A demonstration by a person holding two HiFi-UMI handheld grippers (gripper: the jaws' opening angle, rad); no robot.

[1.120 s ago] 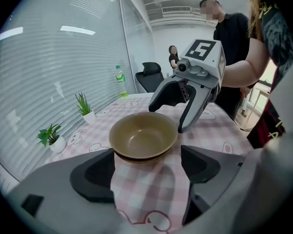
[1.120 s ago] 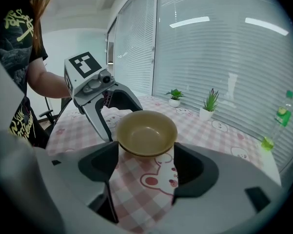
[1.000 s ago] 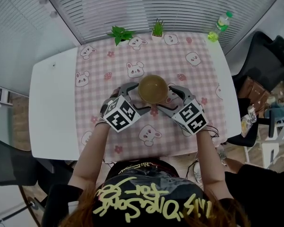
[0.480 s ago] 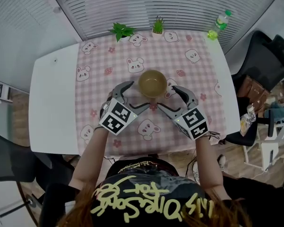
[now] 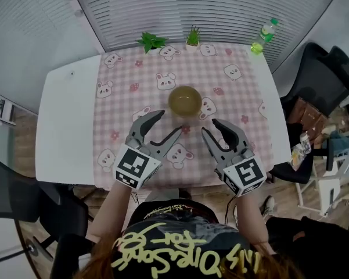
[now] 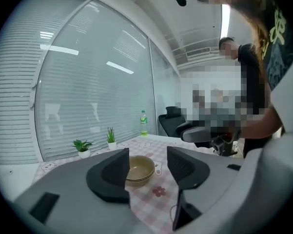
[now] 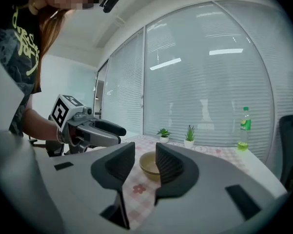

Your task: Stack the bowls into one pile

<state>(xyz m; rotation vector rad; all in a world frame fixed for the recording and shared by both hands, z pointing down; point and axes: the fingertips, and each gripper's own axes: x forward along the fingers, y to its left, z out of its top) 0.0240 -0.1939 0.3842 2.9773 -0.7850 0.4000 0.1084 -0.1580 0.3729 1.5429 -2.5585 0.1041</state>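
- The left gripper (image 5: 168,122) is partly open. Its jaws have just been closing, and nothing is between them.
- The right gripper (image 5: 210,125) is partly open too, with a smaller gap. Its jaws have also just been closing on nothing.
- The two grippers are side by side, tips leaning in toward each other but not touching.
- The pile of tan bowls (image 5: 185,100) sits in front of both grippers, a little past their tips. Neither gripper touches it.
- Each gripper view shows the bowls through the gap in its jaws, farther out on the table.
- The bowls stand on a pink checked cloth with bunnies (image 5: 162,63), which lies under both grippers.
- Past the bowls, far from the grippers, are two small potted plants (image 5: 150,41).
- A green bottle (image 5: 266,32) stands far ahead of the right gripper, at the table's corner.
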